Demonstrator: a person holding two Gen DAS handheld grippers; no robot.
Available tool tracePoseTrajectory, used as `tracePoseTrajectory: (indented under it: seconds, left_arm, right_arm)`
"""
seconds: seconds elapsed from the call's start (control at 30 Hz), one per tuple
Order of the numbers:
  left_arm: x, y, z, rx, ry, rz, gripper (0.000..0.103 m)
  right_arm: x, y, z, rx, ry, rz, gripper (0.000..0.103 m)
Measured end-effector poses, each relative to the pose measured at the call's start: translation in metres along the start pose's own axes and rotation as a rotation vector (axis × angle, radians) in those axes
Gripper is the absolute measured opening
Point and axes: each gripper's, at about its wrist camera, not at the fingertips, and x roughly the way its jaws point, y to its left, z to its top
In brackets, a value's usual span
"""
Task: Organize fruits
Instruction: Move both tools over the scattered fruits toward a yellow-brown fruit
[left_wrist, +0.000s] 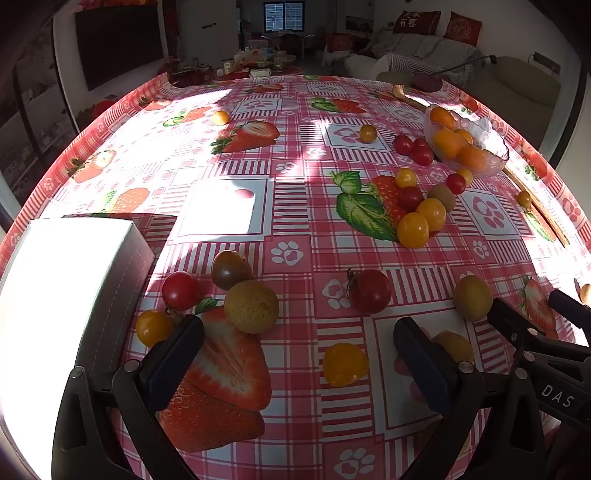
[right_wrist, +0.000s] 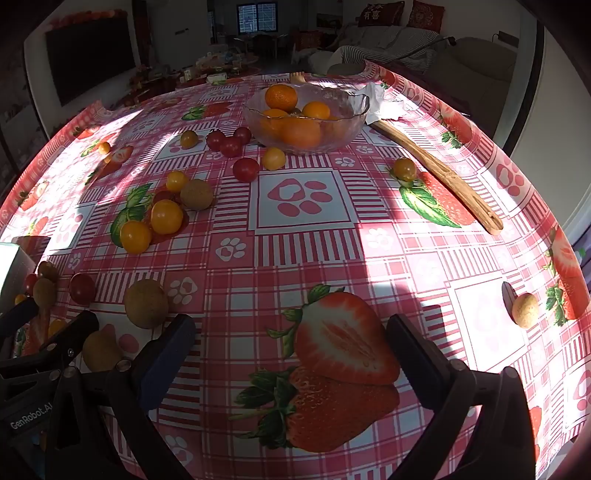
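Note:
Several red and yellow cherry tomatoes and brown longans lie loose on the strawberry-print tablecloth (left_wrist: 295, 206). My left gripper (left_wrist: 295, 354) is open and empty low over the cloth; a yellow tomato (left_wrist: 345, 364) lies between its fingers, a longan (left_wrist: 251, 306) and a red tomato (left_wrist: 369, 290) just ahead. A glass bowl (right_wrist: 306, 110) holding oranges stands at the far side, also in the left wrist view (left_wrist: 465, 146). My right gripper (right_wrist: 291, 350) is open and empty over a printed strawberry. A longan (right_wrist: 146, 302) lies to its left.
A white box (left_wrist: 70, 295) stands at the table's left edge. A long wooden stick (right_wrist: 439, 170) lies right of the bowl, with crumpled white paper (right_wrist: 380, 103) at its far end. A lone longan (right_wrist: 524, 309) lies near the right edge. A sofa stands beyond the table.

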Motion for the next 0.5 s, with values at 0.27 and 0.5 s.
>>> tracePoseTrajectory:
  seconds: [0.27, 0.5]
  left_arm:
    - [0.0, -0.0001, 0.0002, 0.002, 0.002, 0.003, 0.103]
    - [-0.004, 0.0057, 0.0011, 0.025, 0.065, 0.0, 0.103]
  right_arm:
    - [0.0003, 0.0002, 0.0007, 0.001, -0.001, 0.0, 0.103]
    - [-0.001, 0.0007, 0.0032, -0.002, 0.069, 0.003, 0.103]
